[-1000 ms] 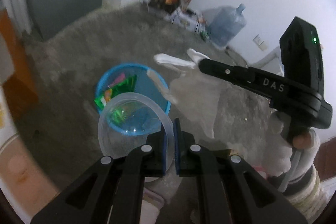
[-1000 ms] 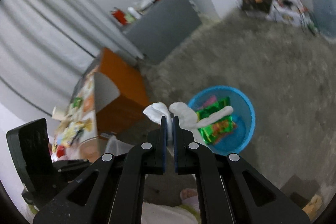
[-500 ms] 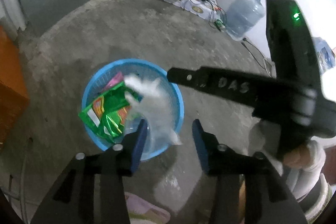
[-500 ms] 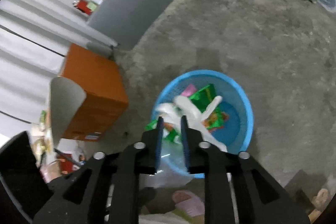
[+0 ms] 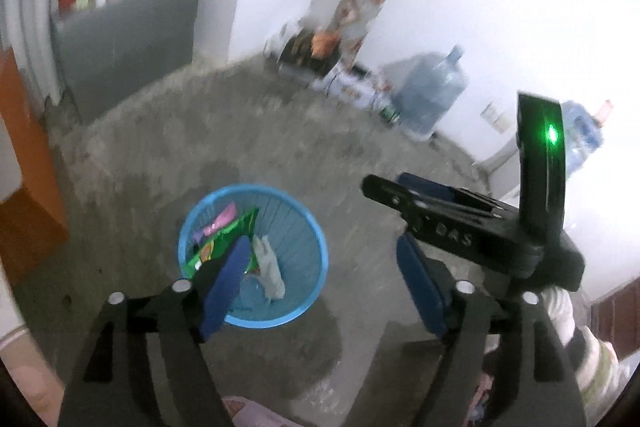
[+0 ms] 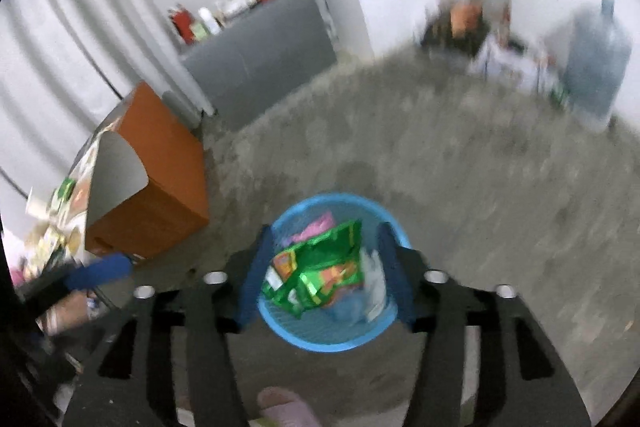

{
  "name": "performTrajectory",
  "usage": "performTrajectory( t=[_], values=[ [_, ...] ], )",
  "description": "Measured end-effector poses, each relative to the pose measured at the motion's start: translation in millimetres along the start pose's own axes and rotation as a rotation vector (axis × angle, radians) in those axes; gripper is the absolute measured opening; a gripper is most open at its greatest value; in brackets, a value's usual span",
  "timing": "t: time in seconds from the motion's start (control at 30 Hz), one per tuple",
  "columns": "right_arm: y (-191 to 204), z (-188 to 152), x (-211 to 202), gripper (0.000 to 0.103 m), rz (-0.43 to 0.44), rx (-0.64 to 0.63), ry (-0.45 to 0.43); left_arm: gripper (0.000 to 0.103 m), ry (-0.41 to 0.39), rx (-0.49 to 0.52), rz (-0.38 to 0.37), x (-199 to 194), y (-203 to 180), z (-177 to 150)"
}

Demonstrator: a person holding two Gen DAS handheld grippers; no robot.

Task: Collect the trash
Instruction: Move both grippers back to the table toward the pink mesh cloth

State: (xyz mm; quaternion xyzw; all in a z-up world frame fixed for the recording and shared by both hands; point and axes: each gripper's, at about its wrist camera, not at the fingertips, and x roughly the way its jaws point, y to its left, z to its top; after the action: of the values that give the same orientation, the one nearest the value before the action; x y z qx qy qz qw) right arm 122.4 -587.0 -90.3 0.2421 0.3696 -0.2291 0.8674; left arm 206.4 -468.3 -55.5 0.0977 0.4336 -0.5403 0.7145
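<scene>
A blue plastic waste basket [image 5: 308,227] stands on the grey concrete floor; it also shows in the right wrist view [image 6: 332,337]. Inside lie a green snack wrapper [image 6: 320,267], a pink wrapper [image 5: 218,223] and a crumpled clear plastic bag [image 5: 270,269]. My left gripper [image 5: 324,259] is wide open and empty above the basket. My right gripper [image 6: 326,255] is open and empty, its fingers framing the basket from above. The right gripper's body [image 5: 460,227] shows in the left wrist view to the right of the basket.
An orange cabinet [image 6: 160,183] stands left of the basket, with a cluttered table [image 6: 52,211] beyond it. A grey counter [image 5: 124,39] with bottles lines the back wall. Large water jugs [image 5: 432,95] and boxes [image 5: 320,55] stand at the far wall. A slippered foot [image 6: 288,407] is below.
Both grippers opened and let go of the clear plastic bag, which dropped into the blue basket. Both have since lifted and tilted up from the basket.
</scene>
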Motion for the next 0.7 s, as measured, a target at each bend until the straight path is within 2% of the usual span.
performTrajectory(
  t=[0.03,0.1,0.13,0.27,0.43,0.57,0.7],
  values=[
    [4.1,-1.4,-15.7,0.073,-0.012,-0.025,-0.038,0.078,-0.021,0.001,0.003,-12.4,-2.1,-1.1],
    [13.0,-6.9,-48.4,0.091,-0.035,-0.075,-0.115,0.083,-0.083,-0.018,-0.005,-46.6,-3.4,-5.4],
    [16.7,-9.5,-61.6,0.095,-0.040,-0.095,-0.147,0.085,-0.110,-0.038,-0.006,-62.0,-3.1,-8.7],
    [35.4,-17.8,-103.5,0.096,-0.063,-0.161,-0.229,0.090,-0.201,-0.151,-0.044,-118.8,4.5,-27.5],
    [60.2,-24.6,-157.9,0.096,0.006,-0.177,-0.304,0.093,-0.283,-0.222,-0.041,-183.0,15.9,-55.7],
    [77.7,-24.1,-186.0,0.095,0.126,-0.127,-0.334,0.095,-0.375,-0.225,0.013,-243.8,26.9,-85.3],
    [101.5,-24.0,-198.4,0.092,0.250,-0.082,-0.337,0.095,-0.463,-0.231,0.120,-307.1,45.1,-122.3]
  ],
)
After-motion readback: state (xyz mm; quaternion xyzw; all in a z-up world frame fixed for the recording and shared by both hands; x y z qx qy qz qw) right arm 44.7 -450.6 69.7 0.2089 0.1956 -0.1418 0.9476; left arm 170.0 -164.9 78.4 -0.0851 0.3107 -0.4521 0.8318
